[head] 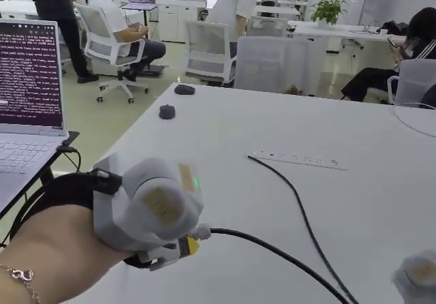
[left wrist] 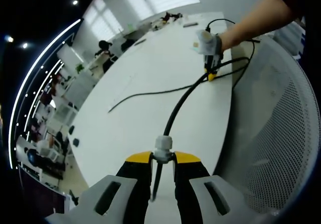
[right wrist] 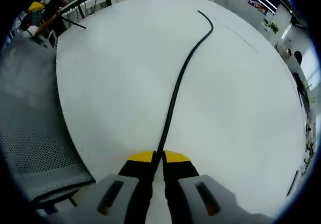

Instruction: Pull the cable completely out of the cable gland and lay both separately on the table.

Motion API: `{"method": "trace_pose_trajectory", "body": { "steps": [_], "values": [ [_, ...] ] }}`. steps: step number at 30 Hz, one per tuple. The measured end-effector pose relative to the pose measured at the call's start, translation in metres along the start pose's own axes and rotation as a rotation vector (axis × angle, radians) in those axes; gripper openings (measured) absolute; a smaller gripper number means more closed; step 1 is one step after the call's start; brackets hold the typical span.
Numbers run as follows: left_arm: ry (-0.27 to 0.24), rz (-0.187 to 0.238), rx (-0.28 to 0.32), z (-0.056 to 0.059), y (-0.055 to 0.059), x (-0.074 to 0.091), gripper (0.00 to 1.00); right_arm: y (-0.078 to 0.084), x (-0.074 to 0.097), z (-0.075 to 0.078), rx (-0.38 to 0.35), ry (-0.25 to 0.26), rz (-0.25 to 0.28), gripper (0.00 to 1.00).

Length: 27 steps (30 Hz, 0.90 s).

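Observation:
In the left gripper view, my left gripper is shut on a white cable gland. A black cable leaves the gland and runs across the white table to my right gripper, held in a hand. A dark line between the left jaws below the gland looks like the cable still passing through it. In the right gripper view, my right gripper is shut on the cable, whose free end lies far ahead. The head view shows the left gripper with the gland at lower left and the right gripper at the bottom right corner.
A white strip lies mid-table, with two small dark objects toward the far left edge. An open laptop stands on a stand at the left. A grey mesh chair sits close to the table's near edge. People sit at desks behind.

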<state>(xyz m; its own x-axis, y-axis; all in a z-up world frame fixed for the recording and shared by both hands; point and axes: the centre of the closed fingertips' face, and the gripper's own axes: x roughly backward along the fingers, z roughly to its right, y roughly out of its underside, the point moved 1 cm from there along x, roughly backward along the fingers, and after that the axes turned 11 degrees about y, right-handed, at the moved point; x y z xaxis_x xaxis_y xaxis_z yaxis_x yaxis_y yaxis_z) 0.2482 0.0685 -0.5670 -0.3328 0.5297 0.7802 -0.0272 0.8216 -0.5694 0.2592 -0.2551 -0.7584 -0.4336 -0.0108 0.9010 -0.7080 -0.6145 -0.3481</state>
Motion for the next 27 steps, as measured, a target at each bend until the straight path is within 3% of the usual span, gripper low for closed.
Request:
{"method": "trace_pose_trajectory", "body": {
  "steps": [3, 5, 9, 11, 12, 13, 15, 17, 19, 21, 24, 27],
  "values": [
    [0.002, -0.004, 0.011, 0.002, 0.002, 0.0, 0.16, -0.011, -0.015, 0.047, -0.005, 0.136, -0.012, 0.03],
    [0.004, -0.013, 0.018, 0.005, 0.004, -0.001, 0.16, -0.019, -0.022, 0.069, -0.037, 0.212, -0.023, 0.03],
    [0.016, -0.035, 0.021, 0.012, 0.008, -0.006, 0.16, -0.043, -0.03, 0.084, -0.075, 0.259, -0.005, 0.03],
    [0.021, -0.033, 0.03, 0.014, 0.007, -0.006, 0.16, -0.062, -0.035, 0.082, -0.095, 0.242, 0.031, 0.03],
    [0.025, -0.032, 0.032, 0.016, 0.007, -0.007, 0.16, -0.074, -0.038, 0.078, -0.109, 0.215, 0.073, 0.03],
    [0.032, -0.034, 0.03, 0.019, 0.006, -0.008, 0.16, -0.092, -0.04, 0.072, -0.07, 0.179, 0.112, 0.03],
    [0.044, -0.042, 0.022, 0.024, 0.005, -0.01, 0.16, -0.114, -0.041, 0.073, -0.022, 0.187, 0.133, 0.03],
    [0.052, -0.044, 0.02, 0.026, 0.004, -0.01, 0.16, -0.132, -0.04, 0.062, -0.034, 0.136, 0.172, 0.03],
    [0.059, -0.046, 0.017, 0.028, 0.004, -0.01, 0.16, -0.15, -0.035, 0.06, -0.043, 0.131, 0.207, 0.04],
    [0.058, -0.047, 0.01, 0.028, 0.004, -0.01, 0.16, -0.168, -0.026, 0.048, -0.048, 0.074, 0.28, 0.1],
    [0.048, -0.038, 0.002, 0.024, 0.0, -0.007, 0.16, -0.182, 0.0, 0.036, -0.001, 0.039, 0.31, 0.26],
    [0.035, -0.021, -0.002, 0.018, -0.004, -0.003, 0.16, -0.194, 0.035, 0.023, -0.001, -0.004, 0.369, 0.25]
  ]
}}
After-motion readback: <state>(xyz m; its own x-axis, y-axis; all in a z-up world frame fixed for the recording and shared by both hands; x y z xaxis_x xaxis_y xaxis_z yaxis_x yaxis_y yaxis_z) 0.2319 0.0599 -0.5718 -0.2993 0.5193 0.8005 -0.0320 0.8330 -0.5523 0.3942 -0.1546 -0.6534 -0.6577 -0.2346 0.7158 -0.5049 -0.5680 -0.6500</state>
